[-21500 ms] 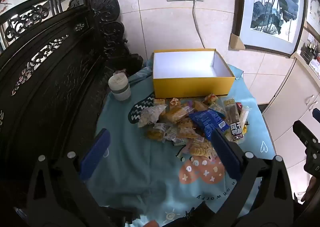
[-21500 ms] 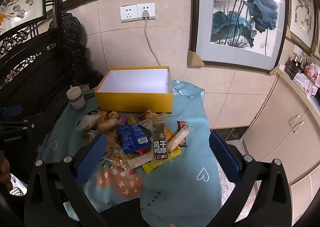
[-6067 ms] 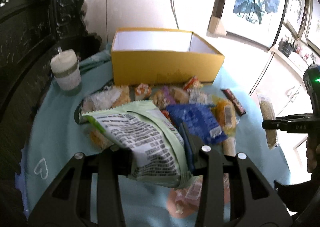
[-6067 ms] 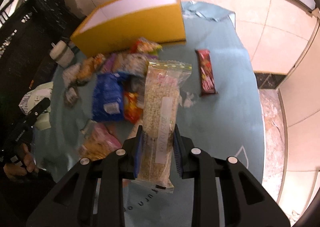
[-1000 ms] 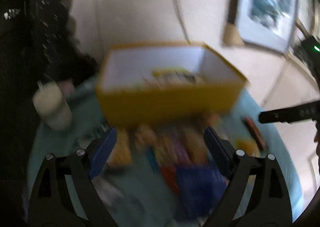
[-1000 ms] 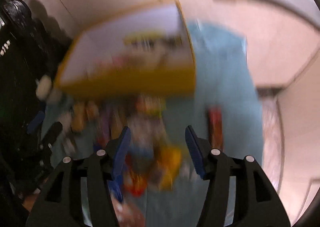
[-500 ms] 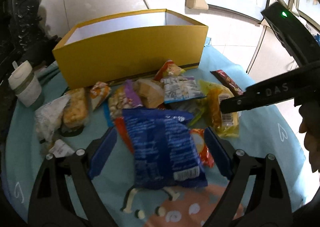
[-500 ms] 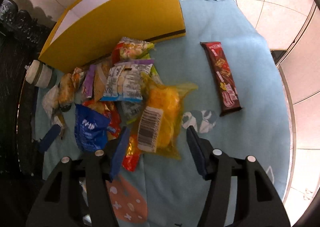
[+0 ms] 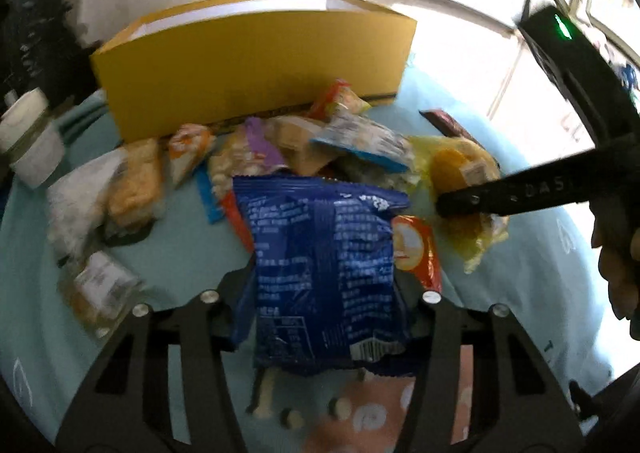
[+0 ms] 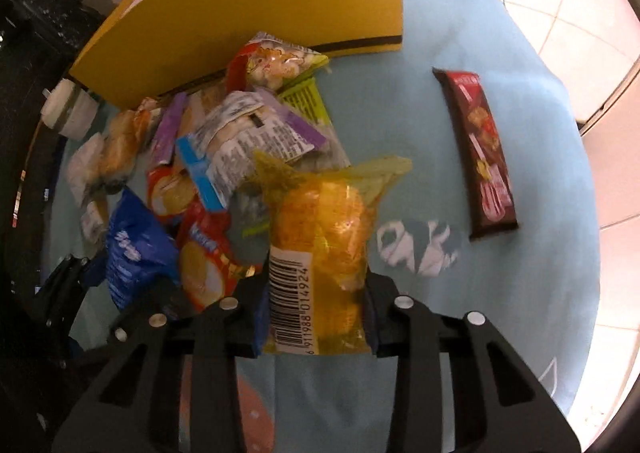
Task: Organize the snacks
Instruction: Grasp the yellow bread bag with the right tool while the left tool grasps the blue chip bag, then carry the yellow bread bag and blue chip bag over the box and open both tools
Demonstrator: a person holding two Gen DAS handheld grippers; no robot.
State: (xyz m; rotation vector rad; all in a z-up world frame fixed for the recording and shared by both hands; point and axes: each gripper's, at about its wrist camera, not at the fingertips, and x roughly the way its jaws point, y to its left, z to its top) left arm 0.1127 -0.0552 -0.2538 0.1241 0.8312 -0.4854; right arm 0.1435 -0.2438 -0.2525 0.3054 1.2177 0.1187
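Half a second ago both grippers stood spread above the snack pile; now each has come down onto a packet and its jaws are closing. Using the yellow box (image 9: 256,65) as landmark: the left gripper (image 9: 324,293) has the blue bag (image 9: 320,261) between its fingers, which press in on the bag's lower sides, in front of the box and nearest the camera. The right gripper (image 10: 316,305) squeezes the barcode end of the yellow packet (image 10: 320,253), which lies in front of the box's right half. Between these packets and the box's front wall sits the remaining heap of snacks (image 10: 248,125). A dark red bar (image 10: 478,151) lies apart on the teal cloth (image 10: 520,293), right of the box's corner. A white cup (image 9: 30,143) stands left of the box.
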